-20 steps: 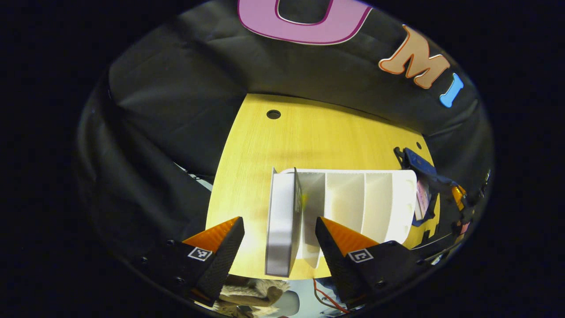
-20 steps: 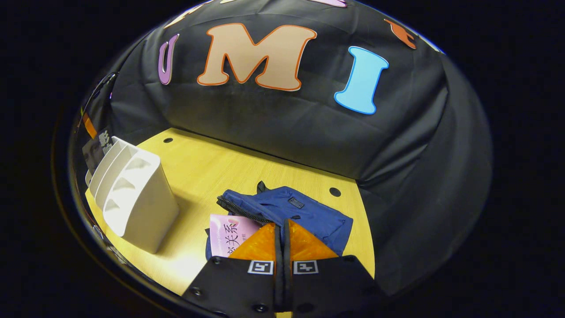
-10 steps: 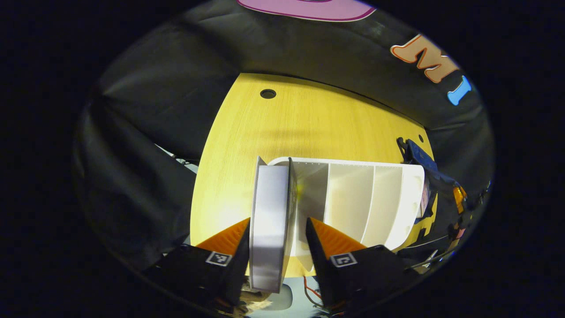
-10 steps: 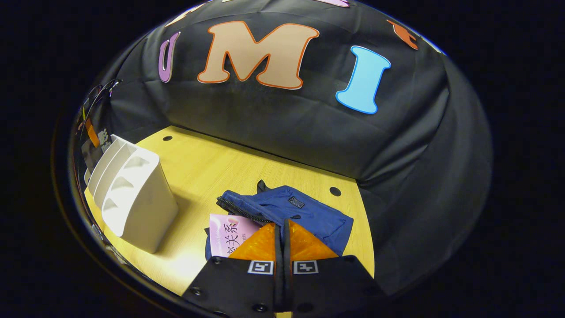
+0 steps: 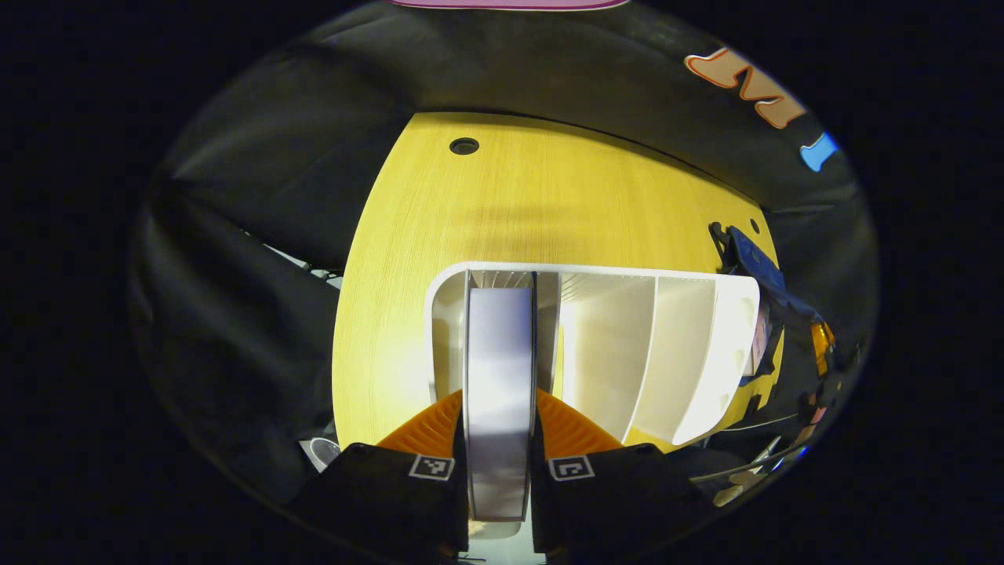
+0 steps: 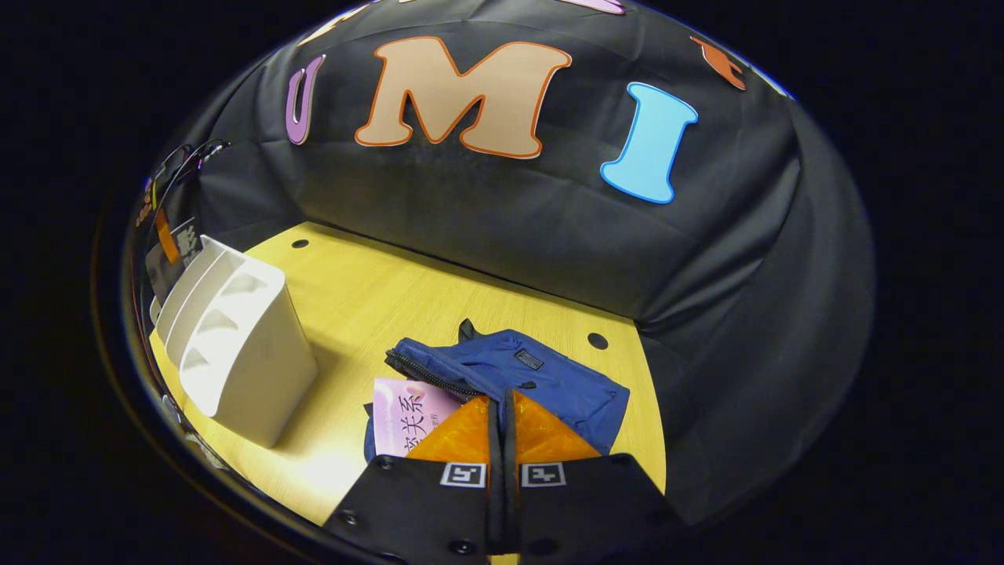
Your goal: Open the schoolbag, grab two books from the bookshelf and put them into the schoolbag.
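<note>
Book in the shelf: a thick book [image 5: 500, 377] stands upright, page edges toward the camera, in the leftmost compartment of the white bookshelf [image 5: 690, 345] as the left gripper view shows it
Left tool: the left tool [image 5: 497, 416] has one finger on each side of that book, both fingers lying against its covers, pinching it near the lower end
Bookshelf: white, with several upright dividers; the compartments to the right of the held book look bare; it stands on the yellow wooden worktop [image 5: 549, 196]; in the right gripper view the bookshelf [image 6: 251, 353] sits at the left edge of the scene, well apart from the bag
Schoolbag: a blue schoolbag [image 6: 533, 377] lies flat on the worktop [image 6: 369, 290], its zip edge open along the left side; in the left gripper view a corner of the schoolbag [image 5: 745, 255] shows just past the right end of the shelf
Book in the bag: a pink book [image 6: 404, 416] sticks out of the bag's open left side, part of its cover hidden by the tool in front of it
Right tool: the right tool [image 6: 496, 428] has its fingers pressed together with nothing between them; it hangs above the near edge of the bag
Worktop: round holes near the back edge; black cloth wall behind
</note>
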`<state>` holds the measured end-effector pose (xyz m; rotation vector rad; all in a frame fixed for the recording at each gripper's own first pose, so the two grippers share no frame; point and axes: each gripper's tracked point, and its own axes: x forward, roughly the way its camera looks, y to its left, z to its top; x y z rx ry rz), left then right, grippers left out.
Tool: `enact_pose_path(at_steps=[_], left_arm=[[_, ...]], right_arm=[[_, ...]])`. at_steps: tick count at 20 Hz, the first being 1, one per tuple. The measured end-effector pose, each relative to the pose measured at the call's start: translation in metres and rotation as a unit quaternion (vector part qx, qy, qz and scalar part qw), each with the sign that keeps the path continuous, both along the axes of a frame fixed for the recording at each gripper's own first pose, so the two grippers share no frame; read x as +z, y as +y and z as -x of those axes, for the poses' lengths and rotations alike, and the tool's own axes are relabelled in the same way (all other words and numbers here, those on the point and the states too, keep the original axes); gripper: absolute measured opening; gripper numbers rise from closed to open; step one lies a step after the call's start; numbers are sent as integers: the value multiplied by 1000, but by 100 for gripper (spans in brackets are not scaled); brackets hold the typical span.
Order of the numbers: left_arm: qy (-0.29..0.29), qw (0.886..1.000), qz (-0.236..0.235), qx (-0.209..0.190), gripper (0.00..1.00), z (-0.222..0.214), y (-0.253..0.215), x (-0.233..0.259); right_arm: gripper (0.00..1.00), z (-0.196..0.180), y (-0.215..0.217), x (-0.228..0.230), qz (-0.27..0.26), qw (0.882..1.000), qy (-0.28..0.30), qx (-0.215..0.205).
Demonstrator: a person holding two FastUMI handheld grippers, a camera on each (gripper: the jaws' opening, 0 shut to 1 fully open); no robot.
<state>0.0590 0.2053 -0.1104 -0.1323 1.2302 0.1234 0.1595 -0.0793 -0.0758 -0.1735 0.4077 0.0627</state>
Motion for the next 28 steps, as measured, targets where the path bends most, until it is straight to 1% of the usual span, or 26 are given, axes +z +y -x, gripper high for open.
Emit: enact_pose_path(at_steps=[4, 5, 8, 10, 11, 12, 13, 14, 15, 17, 18, 21, 22, 25, 28], left_arm=[[-7, 1000, 1, 28, 26, 7, 0, 9], [-14, 1000, 0, 28, 26, 9, -1, 14], [-34, 999, -7, 29, 26, 19, -4, 36], [-49, 998, -11, 38, 26, 27, -7, 55], [-58, 997, -14, 42, 26, 31, -8, 64], [-69, 996, -18, 46, 26, 36, -11, 76], [-80, 995, -22, 48, 26, 42, -14, 87], [-90, 994, -26, 52, 26, 48, -16, 98], [-98, 993, -29, 53, 26, 54, -18, 109], [-117, 991, -39, 60, 26, 71, -26, 136], [-138, 987, -36, 70, 26, 77, -38, 155], [-176, 981, -12, 80, 26, 88, -65, 183], [-192, 978, 3, 85, 25, 88, -77, 191], [-231, 967, 66, 86, 25, 84, -127, 197], [-274, 947, 146, 80, 25, 74, -196, 187]], right_arm=[[2, 1, 2, -1, 2, 1000, -1, 6], [1, 1, 2, -1, 2, 1000, -2, 7], [2, 1, 1, 0, 1, 1000, -4, 10], [3, 2, 1, 1, -2, 1000, -6, 13], [1, 2, 0, 1, -4, 1000, -7, 14], [2, 2, 0, 2, -5, 1000, -8, 16], [1, 1, 0, 2, -7, 1000, -10, 18], [3, 0, 0, 3, -9, 1000, -11, 20], [1, 0, -1, 4, -10, 1000, -13, 22], [2, -1, -2, 4, -13, 999, -16, 29], [2, -2, -1, 5, -13, 999, -17, 35], [1, -3, 0, 6, -14, 999, -18, 48], [2, -3, 0, 6, -15, 998, -19, 51], [4, -3, -1, 7, -19, 998, -19, 61], [1, -2, -2, 7, -21, 997, -19, 65]])
